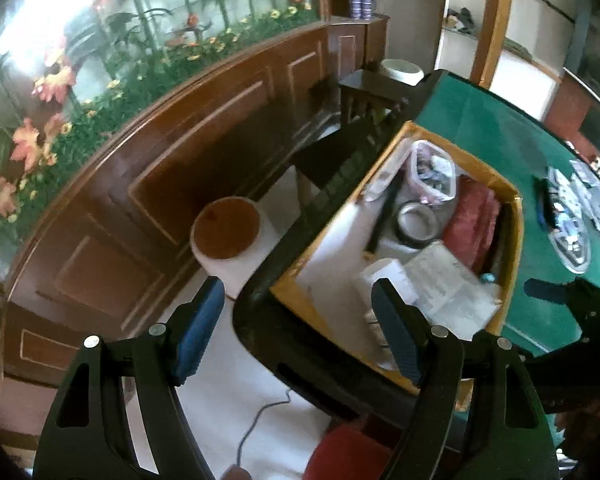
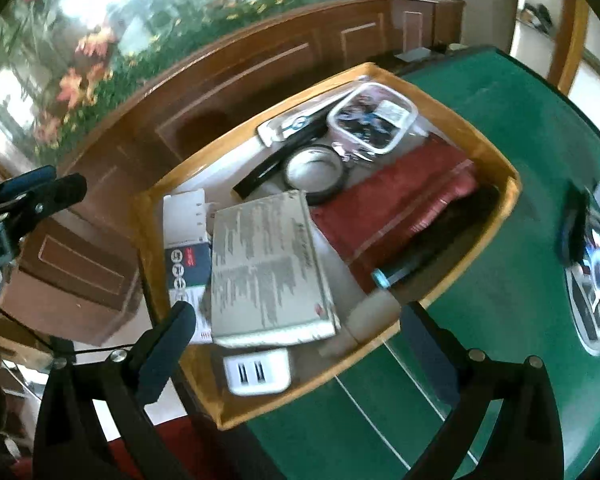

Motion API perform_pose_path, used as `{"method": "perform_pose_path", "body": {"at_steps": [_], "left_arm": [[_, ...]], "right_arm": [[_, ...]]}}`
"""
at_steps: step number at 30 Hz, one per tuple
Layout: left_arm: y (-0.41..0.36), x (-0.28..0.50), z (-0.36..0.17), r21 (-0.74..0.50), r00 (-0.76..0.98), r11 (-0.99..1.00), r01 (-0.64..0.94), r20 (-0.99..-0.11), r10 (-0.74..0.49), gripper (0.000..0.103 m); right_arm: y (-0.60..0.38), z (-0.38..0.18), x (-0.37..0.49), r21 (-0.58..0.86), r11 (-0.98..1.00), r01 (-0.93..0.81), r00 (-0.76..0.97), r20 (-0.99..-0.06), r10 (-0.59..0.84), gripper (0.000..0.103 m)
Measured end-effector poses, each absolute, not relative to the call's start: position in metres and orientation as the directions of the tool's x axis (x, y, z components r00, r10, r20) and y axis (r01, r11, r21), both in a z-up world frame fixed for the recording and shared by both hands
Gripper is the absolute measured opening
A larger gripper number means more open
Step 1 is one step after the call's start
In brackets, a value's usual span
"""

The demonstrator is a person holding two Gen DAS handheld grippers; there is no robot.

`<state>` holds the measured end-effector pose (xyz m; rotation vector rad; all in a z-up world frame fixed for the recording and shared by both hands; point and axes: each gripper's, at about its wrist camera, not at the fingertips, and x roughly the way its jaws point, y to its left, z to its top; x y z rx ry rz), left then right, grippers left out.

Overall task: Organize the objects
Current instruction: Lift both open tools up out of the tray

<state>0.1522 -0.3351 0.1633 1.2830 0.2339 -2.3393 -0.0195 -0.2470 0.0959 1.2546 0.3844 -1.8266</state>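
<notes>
Two views are showing one yellow box on a green table.

From the left wrist camera, the left gripper (image 1: 300,332) is hanging in the air with its fingers spread wide, and nothing is sitting between them. One blue pad (image 1: 199,334) is floating over the white floor (image 1: 236,364). The other pad is floating over the near corner of the box (image 1: 516,216). The box is sitting at the edge of the table (image 1: 500,136), and it is full. Inside it, a roll of tape (image 1: 418,225) is lying near the middle, a red cloth (image 1: 474,222) is lying beside the tape, and a clear bag (image 1: 432,176) is sitting at the far end. A white booklet (image 1: 452,280) is lying at the near end. A few small packets (image 1: 572,216) are lying on the table, well apart from the box. A round stool (image 1: 226,229) is standing on the floor by the brown wall.

From the right wrist camera, the right gripper (image 2: 296,344) is also hanging with its fingers wide apart and holding nothing. It is hovering over the near end of the box (image 2: 452,100). A white charger (image 2: 257,372) is lying just under it, touching the gray booklet (image 2: 268,268). The tape (image 2: 314,170) and the red cloth (image 2: 396,204) are lying farther back, and a clear tub (image 2: 370,120) is sitting at the far end. The left gripper (image 2: 40,192) is showing at the left edge.
</notes>
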Motion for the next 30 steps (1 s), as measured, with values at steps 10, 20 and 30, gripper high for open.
{"method": "perform_pose_path", "body": {"at_steps": [10, 20, 30], "left_arm": [[-0.314, 0.125, 0.157, 0.081, -0.401, -0.895, 0.439, -0.874, -0.276, 0.077], [-0.302, 0.119, 0.155, 0.163, -0.392, -0.889, 0.428, -0.853, -0.345, 0.077], [-0.297, 0.126, 0.153, 0.126, -0.406, -0.893, 0.433, -0.857, -0.318, 0.077]], "right_arm": [[-0.215, 0.116, -0.013, 0.195, -0.597, 0.778, -0.172, -0.848, -0.501, 0.102], [-0.201, 0.114, -0.016, 0.193, -0.622, 0.759, -0.187, -0.850, -0.492, 0.102], [-0.202, 0.114, -0.012, 0.193, -0.606, 0.772, -0.177, -0.851, -0.495, 0.102]]}}
